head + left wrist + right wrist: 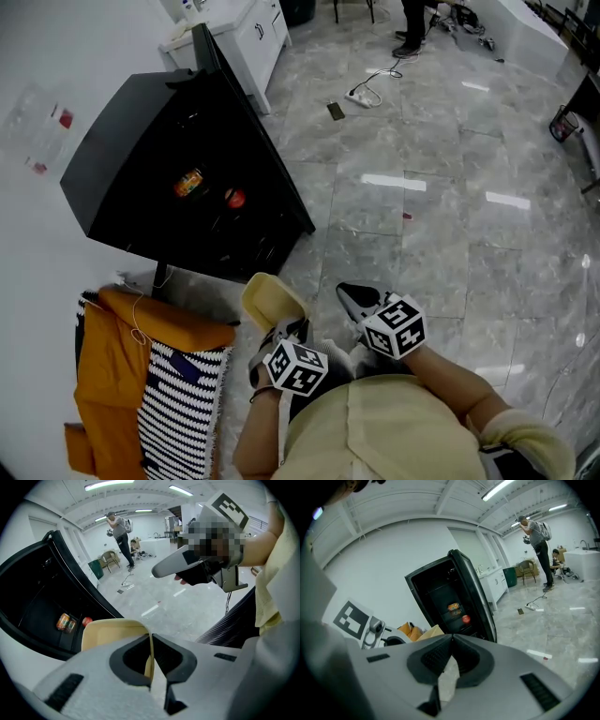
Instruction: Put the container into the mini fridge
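Note:
A pale yellow container point(271, 299) hangs just in front of the black mini fridge point(141, 159), whose door point(258, 141) stands open. My left gripper point(279, 327) is shut on the container's rim; in the left gripper view the thin wall of the container point(112, 631) sits pinched between the jaws. Inside the fridge sit an orange can point(188, 182) and a small red item point(234, 198). My right gripper point(357, 299) is to the right of the container, shut with nothing in it. In the right gripper view the fridge point(440, 597) lies ahead.
An orange cloth point(117, 356) and a black-and-white striped fabric point(178, 403) lie on the floor at lower left. White cabinets point(255, 37) stand behind the fridge. A power strip point(361, 94) lies on the tiled floor, and a person point(412, 28) stands far off.

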`<state>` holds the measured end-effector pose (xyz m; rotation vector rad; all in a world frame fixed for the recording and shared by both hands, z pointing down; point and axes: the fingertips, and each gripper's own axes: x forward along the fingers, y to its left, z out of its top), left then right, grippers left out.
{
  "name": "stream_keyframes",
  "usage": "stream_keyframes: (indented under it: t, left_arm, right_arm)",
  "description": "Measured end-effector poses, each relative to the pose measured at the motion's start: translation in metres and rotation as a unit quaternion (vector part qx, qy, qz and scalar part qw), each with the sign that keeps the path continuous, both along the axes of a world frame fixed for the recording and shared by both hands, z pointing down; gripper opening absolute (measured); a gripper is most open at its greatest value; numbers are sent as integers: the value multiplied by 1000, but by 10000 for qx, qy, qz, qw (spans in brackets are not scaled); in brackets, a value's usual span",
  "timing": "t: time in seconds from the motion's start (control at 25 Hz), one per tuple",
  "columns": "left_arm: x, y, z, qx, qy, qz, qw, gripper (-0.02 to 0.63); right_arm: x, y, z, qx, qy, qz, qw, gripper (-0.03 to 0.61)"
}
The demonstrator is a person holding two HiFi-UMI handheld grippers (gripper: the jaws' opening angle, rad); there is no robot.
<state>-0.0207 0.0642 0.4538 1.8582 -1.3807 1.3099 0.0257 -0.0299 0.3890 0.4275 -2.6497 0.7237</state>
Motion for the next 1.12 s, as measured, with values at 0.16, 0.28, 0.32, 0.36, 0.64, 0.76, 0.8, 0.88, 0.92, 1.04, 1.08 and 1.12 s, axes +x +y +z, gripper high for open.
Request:
stream_keyframes:
  t: [0.16, 0.28, 0.32, 0.36, 0.64, 0.76, 0.8, 0.88, 0.92, 1.04, 1.08, 1.12]
  left_arm:
    - [-4, -8, 4, 38, -18, -96, 9999, 32]
    - [-11, -10, 8, 27, -12, -135, 9999, 33]
    - [-13, -11, 10, 26, -15, -139, 9999, 32]
    - [-16, -13, 12, 28, -19, -144, 9999, 32]
    - [-39, -42, 38, -6, 136, -178, 9997, 32]
    - [-52, -54, 53, -32, 188, -153, 9997, 32]
    - [-56, -57, 58, -36, 190, -141, 9997, 32]
    - [-62, -64, 68, -45, 207, -122, 9997, 33]
    - [-66, -67, 73, -56, 211, -113, 9997, 32]
    - [-82, -72, 84, -125, 178, -90, 9997, 32]
    - [-87, -74, 88, -157, 175, -78, 9997, 33]
    - [-91, -76, 93, -191, 178, -52, 9996, 32]
  right_arm:
    - [-5, -6, 2, 4, -24, -82, 10000, 31]
    - [-11, -8, 5, -4, -16, -128, 9999, 31]
    - [-12, -9, 5, -12, -13, -123, 9999, 31]
    - [-14, -11, 6, -12, -10, -117, 9999, 31]
    - [-28, -21, 20, 63, 136, -223, 9996, 31]
    - [-34, -25, 32, -11, 256, -153, 9996, 31]
    - [-36, -27, 36, -46, 288, -117, 9995, 31]
    - [-39, -31, 44, -98, 361, -65, 9993, 31]
    - [-41, -33, 47, -114, 392, -41, 9992, 31]
    - [-52, -38, 55, -191, 424, 59, 9989, 31]
    - [-55, -40, 57, -229, 430, 105, 9988, 31]
    - [-57, -43, 60, -263, 438, 155, 9986, 31]
